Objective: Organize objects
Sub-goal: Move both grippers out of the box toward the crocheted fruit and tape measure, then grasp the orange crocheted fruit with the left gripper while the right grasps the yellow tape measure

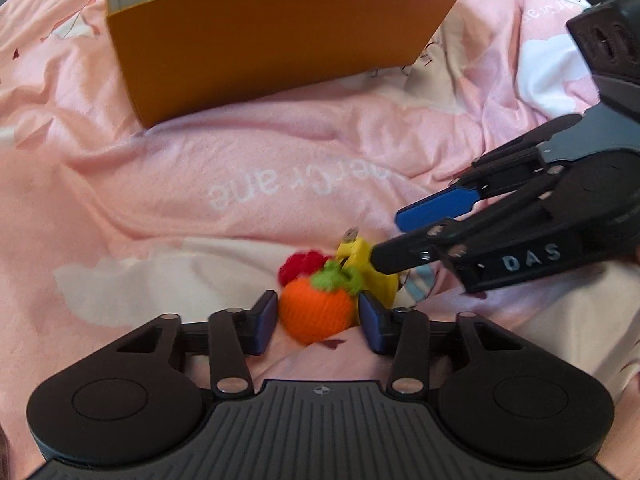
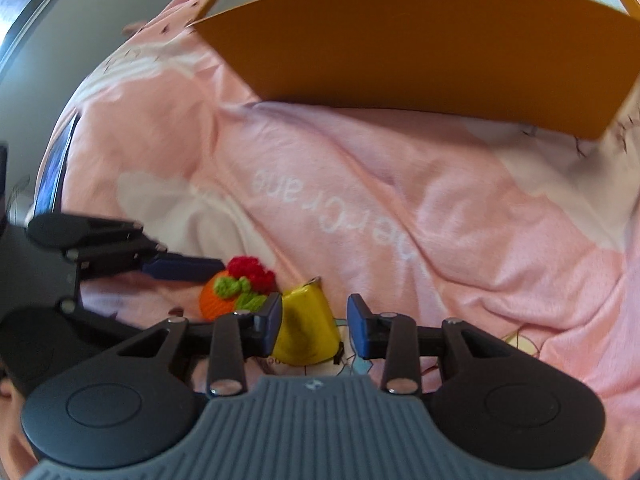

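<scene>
An orange crocheted fruit with green leaves (image 1: pixel 314 312) lies on the pink bedspread between the open fingers of my left gripper (image 1: pixel 318 322); the pads stand just beside it. A red crocheted piece (image 1: pixel 298 266) lies behind it. A yellow clip-like object (image 2: pixel 306 330) lies to its right, between the open fingers of my right gripper (image 2: pixel 314 328). In the left wrist view the right gripper (image 1: pixel 390 238) reaches in from the right, straddling the yellow object (image 1: pixel 362 264). The orange fruit (image 2: pixel 218 298) and red piece (image 2: pixel 250 270) show in the right wrist view, with the left gripper's blue finger (image 2: pixel 182 268) beside them.
An open orange cardboard box (image 1: pixel 272 40) stands on the bed behind the objects, something dark inside it; it also shows in the right wrist view (image 2: pixel 420 60). The pink bedspread (image 1: pixel 200 160) is wrinkled, with white lettering. A wall and window edge (image 2: pixel 24 8) lie to the far left.
</scene>
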The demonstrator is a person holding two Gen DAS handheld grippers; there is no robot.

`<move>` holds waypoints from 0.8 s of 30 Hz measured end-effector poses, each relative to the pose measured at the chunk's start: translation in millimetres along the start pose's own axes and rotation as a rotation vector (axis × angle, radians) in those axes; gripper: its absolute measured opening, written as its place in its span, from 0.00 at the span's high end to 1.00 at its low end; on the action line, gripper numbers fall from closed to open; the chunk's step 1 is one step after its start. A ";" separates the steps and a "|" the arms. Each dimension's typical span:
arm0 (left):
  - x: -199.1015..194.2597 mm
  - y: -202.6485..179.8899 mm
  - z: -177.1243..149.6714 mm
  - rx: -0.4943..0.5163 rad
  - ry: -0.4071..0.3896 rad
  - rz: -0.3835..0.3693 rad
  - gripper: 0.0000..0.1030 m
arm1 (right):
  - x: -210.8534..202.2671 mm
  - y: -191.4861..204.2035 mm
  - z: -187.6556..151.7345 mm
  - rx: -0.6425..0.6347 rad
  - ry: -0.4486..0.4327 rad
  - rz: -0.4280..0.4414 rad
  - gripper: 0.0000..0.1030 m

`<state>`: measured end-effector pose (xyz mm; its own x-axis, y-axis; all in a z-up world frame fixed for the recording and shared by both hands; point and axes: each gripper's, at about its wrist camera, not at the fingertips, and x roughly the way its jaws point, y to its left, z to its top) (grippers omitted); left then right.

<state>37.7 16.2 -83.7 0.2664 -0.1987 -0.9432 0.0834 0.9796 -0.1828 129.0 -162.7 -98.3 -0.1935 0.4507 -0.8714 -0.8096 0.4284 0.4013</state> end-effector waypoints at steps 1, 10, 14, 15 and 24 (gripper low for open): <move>-1.2 1.4 -2.3 -0.004 -0.001 -0.002 0.53 | 0.1 3.0 -0.9 -0.028 0.008 -0.004 0.62; -9.1 2.2 -7.8 0.005 -0.035 0.044 0.54 | 8.9 12.3 -4.7 -0.140 0.065 -0.004 0.56; -11.5 7.9 -8.6 -0.013 -0.037 0.027 0.54 | 15.5 16.7 -4.1 -0.181 0.086 -0.011 0.50; -12.4 10.4 -8.6 -0.022 -0.038 0.018 0.54 | 17.9 17.9 -3.9 -0.192 0.090 -0.018 0.48; -5.3 16.9 -5.6 -0.061 -0.032 -0.002 0.52 | 39.4 23.4 -4.7 -0.231 0.133 -0.012 0.44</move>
<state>32.3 34.0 -83.4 0.2974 -0.2004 -0.9335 0.0253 0.9790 -0.2022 99.9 -138.5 -124.6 -0.2413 0.3334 -0.9114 -0.9146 0.2359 0.3285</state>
